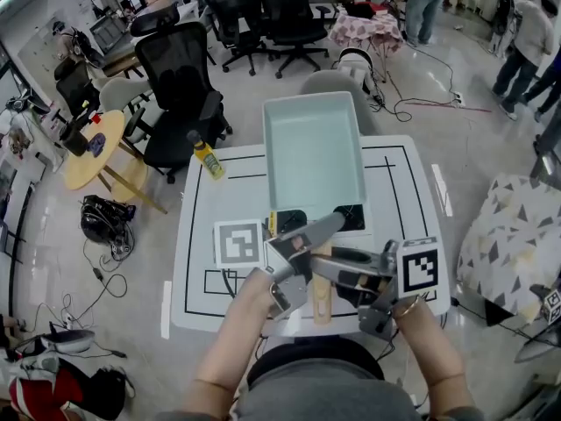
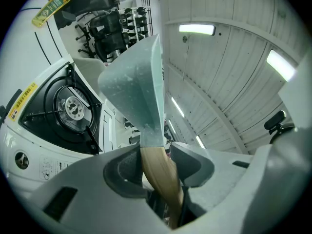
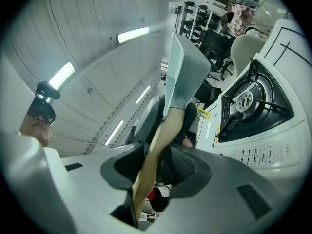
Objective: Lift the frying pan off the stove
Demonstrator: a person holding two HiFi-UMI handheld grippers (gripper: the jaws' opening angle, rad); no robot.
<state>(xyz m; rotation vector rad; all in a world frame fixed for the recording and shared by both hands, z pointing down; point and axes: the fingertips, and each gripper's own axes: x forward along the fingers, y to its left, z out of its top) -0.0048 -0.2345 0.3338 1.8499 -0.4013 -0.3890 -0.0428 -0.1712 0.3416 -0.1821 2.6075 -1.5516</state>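
Observation:
A square pale-teal frying pan [image 1: 314,152] with a wooden handle [image 1: 322,281] hangs in the air over the white stove [image 1: 354,217], whose black burner shows beneath the pan's near edge. My left gripper [image 1: 295,261] and right gripper [image 1: 352,276] are both shut on the handle, from either side. In the left gripper view the pan [image 2: 134,87] shows edge-on, its handle [image 2: 161,174] pinched between the jaws, with the bare burner [image 2: 68,108] to the left. The right gripper view shows the pan [image 3: 183,72], the gripped handle [image 3: 156,150] and the stove [image 3: 253,101] to the right.
A yellow bottle [image 1: 209,159] lies on the white table [image 1: 200,261] at the back left. Black office chairs [image 1: 180,86] and a round wooden table [image 1: 92,152] stand beyond. A patterned cloth [image 1: 508,235] covers something at the right. People [image 1: 526,42] stand far off.

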